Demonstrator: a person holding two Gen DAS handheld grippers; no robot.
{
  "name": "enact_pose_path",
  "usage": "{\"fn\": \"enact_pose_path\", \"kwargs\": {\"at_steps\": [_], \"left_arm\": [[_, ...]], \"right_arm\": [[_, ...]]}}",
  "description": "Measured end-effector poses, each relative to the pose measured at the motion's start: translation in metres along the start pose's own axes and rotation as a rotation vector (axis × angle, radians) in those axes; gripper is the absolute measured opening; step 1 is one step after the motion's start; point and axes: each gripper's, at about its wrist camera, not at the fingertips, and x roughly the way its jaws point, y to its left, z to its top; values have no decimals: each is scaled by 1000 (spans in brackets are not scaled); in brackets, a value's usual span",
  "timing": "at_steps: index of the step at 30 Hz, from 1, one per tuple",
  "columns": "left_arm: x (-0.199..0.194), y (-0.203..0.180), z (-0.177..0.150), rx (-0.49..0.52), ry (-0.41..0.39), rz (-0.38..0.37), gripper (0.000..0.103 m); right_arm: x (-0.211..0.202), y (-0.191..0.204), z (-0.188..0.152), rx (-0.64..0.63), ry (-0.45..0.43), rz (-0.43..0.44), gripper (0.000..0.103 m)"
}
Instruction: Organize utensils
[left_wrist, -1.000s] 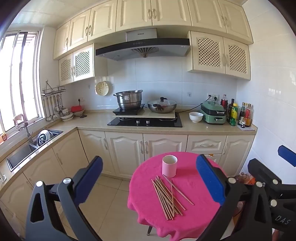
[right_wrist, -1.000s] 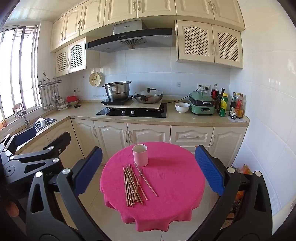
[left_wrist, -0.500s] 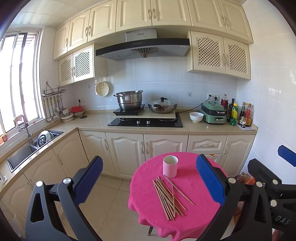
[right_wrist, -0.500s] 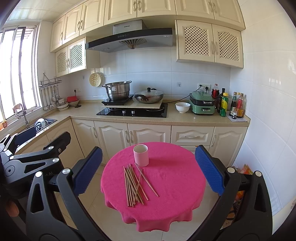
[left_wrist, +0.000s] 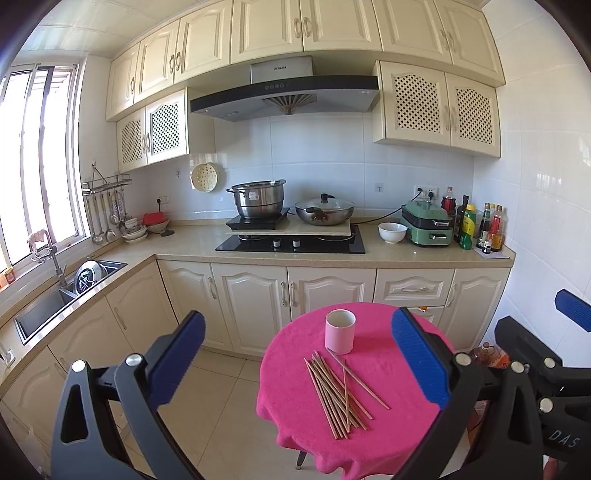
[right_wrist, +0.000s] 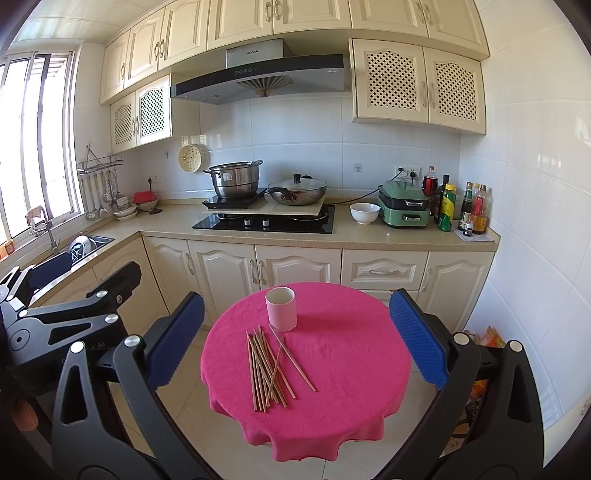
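Observation:
Several wooden chopsticks (left_wrist: 338, 393) lie in a loose pile on a small round table with a pink cloth (left_wrist: 384, 435). A pink cup (left_wrist: 340, 331) stands upright just behind them. The same pile of chopsticks (right_wrist: 271, 369), cup (right_wrist: 281, 308) and cloth (right_wrist: 351, 369) show in the right wrist view. My left gripper (left_wrist: 295, 362) is open and empty, held back from the table. My right gripper (right_wrist: 295, 339) is open and empty, also short of the table. The right gripper shows at the right edge of the left wrist view (left_wrist: 535, 354), and the left gripper (right_wrist: 55, 306) at the left of the right wrist view.
Cream kitchen cabinets (left_wrist: 295, 295) stand close behind the table. A stovetop (left_wrist: 291, 243) with a pot (left_wrist: 258, 199) and a wok is on the counter. A sink (left_wrist: 55, 295) is at the left. Bottles (left_wrist: 480, 225) stand at the counter's right end. Tiled floor (left_wrist: 214, 398) lies left of the table.
Both views have shifted very slightly; the table sits a touch further right in each. Both grippers stay open and nothing on the table has moved.

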Motion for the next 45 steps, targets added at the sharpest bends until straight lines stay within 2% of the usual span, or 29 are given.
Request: {"fn": "enact_pose_path", "kwargs": {"at_steps": [30,39,45], "left_arm": [[13,15,-4,4,7,6,99],[35,16,-10,7,27,16,99],[70,7,-14,6,80,13,99]], "right_arm": [[12,4,-6,3,8,7,98],[36,13,-10,-1,33,23,98],[74,6,-13,-6,90,35,98]]}}
